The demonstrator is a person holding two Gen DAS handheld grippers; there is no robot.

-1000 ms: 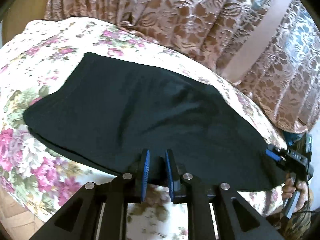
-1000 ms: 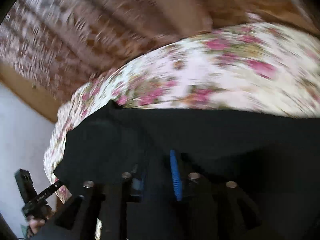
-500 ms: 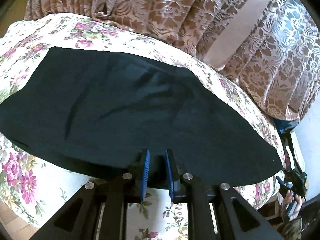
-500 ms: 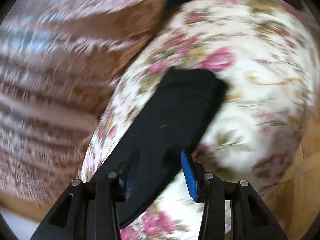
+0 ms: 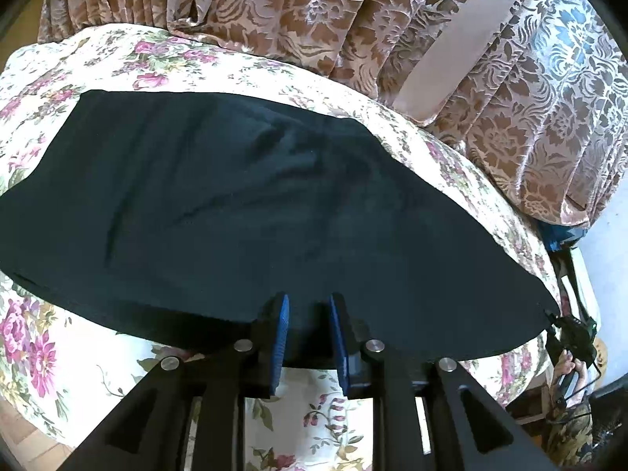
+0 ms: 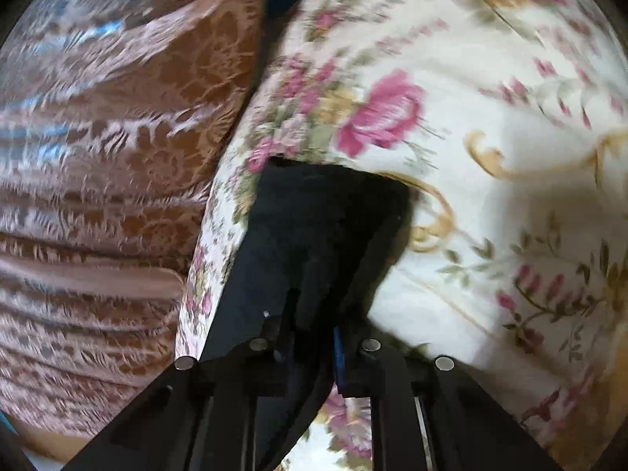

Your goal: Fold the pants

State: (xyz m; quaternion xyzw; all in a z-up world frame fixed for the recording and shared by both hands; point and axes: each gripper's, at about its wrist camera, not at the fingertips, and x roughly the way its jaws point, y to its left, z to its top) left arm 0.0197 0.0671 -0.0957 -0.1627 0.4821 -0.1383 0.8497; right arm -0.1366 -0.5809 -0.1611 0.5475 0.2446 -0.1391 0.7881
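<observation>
Black pants (image 5: pixel 243 204) lie flat on the floral bedspread (image 5: pixel 70 345), long axis left to right, bare bedspread along every edge. Left gripper (image 5: pixel 308 333), jaws opening, straddles the near hem without pressing; right gripper (image 6: pixel 314 337) is closing on the pants' end.

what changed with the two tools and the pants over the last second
The right tool swung from the long edge of the black pants round to their end, and its jaws are now closing on that end. The left tool slid a little along the near hem; its jaws are opening, hem between them. The pants stayed spread flat on the floral bedspread.
</observation>
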